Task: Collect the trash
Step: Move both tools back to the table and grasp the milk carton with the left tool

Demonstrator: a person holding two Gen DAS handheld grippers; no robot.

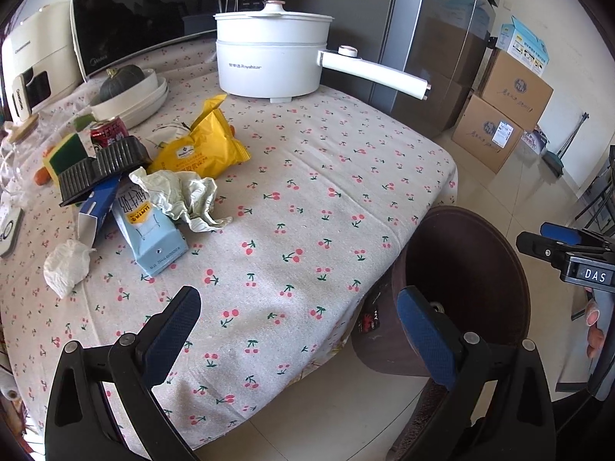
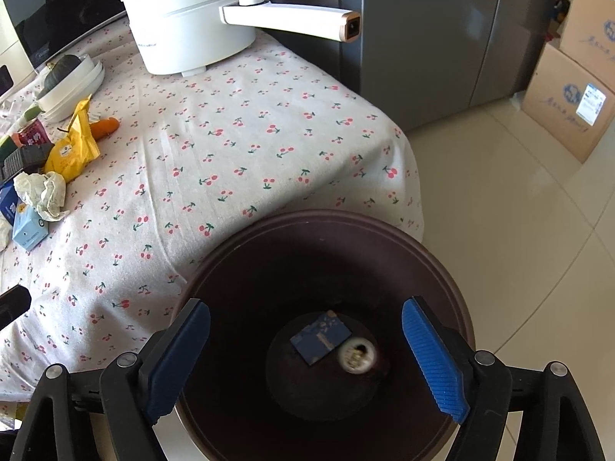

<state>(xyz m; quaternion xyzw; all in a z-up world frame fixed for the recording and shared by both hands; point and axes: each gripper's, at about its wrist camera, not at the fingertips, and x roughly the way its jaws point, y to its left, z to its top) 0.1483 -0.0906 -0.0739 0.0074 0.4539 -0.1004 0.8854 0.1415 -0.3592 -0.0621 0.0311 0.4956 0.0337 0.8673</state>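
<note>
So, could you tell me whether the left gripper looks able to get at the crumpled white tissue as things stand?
Probably yes: the left gripper is open and empty, and the crumpled white tissue lies alone on bare tablecloth, nothing between.

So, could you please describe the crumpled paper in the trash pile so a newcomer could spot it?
On the cherry-print tablecloth, a trash pile sits left of the white pot. The crumpled paper lies below the yellow snack bag, against the blue milk carton: pale greenish and creased, unlike the white tissue wad.

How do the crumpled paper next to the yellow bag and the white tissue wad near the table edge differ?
The crumpled paper is larger, greenish-cream and spread out; the tissue wad is smaller, plain white and balled up. The paper touches the light blue carton and lies by the yellow bag; the wad lies apart. Both rest on the tablecloth, uncollected.
</note>
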